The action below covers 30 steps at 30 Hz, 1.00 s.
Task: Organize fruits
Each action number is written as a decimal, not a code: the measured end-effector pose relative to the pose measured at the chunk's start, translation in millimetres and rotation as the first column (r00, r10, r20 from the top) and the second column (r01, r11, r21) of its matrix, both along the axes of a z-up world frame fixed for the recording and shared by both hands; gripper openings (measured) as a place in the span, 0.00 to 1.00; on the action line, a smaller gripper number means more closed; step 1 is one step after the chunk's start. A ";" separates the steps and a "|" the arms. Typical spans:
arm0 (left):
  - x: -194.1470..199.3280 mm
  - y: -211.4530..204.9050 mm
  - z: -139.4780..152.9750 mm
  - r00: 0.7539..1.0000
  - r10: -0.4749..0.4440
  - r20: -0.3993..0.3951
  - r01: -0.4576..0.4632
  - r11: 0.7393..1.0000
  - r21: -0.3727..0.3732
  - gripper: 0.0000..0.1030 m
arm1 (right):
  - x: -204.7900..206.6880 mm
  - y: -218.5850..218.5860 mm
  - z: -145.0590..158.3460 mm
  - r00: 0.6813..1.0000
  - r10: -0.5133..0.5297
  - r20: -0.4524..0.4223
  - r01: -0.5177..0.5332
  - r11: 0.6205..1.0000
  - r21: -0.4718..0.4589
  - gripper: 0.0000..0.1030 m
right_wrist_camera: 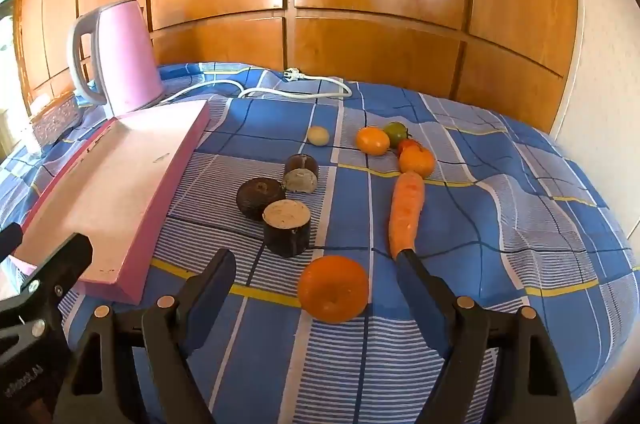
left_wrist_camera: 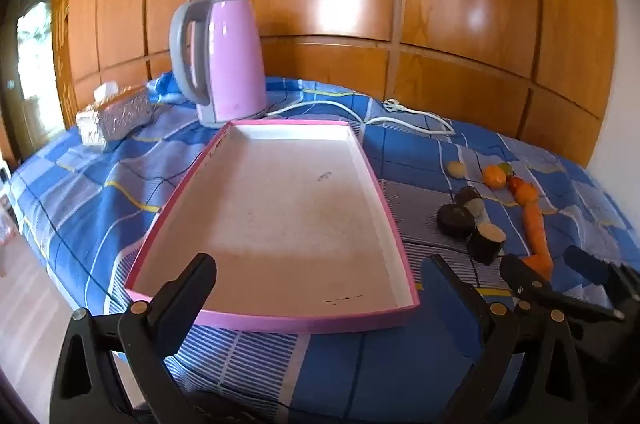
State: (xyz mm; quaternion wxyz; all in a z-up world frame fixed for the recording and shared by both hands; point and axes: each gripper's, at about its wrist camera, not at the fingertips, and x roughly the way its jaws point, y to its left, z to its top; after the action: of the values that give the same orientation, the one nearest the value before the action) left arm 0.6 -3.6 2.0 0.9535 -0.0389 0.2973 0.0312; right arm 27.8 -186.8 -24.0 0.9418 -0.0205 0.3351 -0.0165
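Fruits lie scattered on the blue checked cloth (right_wrist_camera: 500,224) right of the empty pink tray (left_wrist_camera: 276,207), an orange (right_wrist_camera: 333,288) between the spread, untouching fingers of the right tool (right_wrist_camera: 320,264) at lower centre, while the left tool (left_wrist_camera: 320,272) gapes empty over the tray's near edge.

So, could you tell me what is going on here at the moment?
A person is holding a gripper in each hand over a bed to sort fruit. The left gripper hangs open over the near rim of the pink tray, which holds nothing yet. The right gripper is open around an orange, not gripping it. The carrot and the other pieces lie on the blue bedspread.
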 end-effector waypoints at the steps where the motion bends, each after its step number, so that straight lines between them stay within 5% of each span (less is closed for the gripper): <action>1: 0.7 2.0 0.3 1.000 0.008 0.002 -0.008 1.000 -0.008 1.00 | -2.4 3.2 0.7 1.000 -0.002 0.005 0.002 1.000 -0.006 0.81; 12: 0.2 13.9 -5.3 0.999 0.038 0.001 -0.038 0.998 -0.050 1.00 | -6.0 21.2 -0.4 0.995 0.098 0.006 -0.097 0.993 -0.061 0.81; 30: 1.3 8.9 -7.2 1.000 0.030 -0.008 -0.030 0.998 -0.046 1.00 | -5.6 21.5 -4.4 0.995 0.100 -0.003 -0.100 0.993 -0.058 0.81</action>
State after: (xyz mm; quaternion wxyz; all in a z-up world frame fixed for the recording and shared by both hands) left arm 1.9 5.3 -5.1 0.9507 -0.0652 0.3007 0.0386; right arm 22.2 -165.4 -28.4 0.9405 -0.0648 0.3330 0.0210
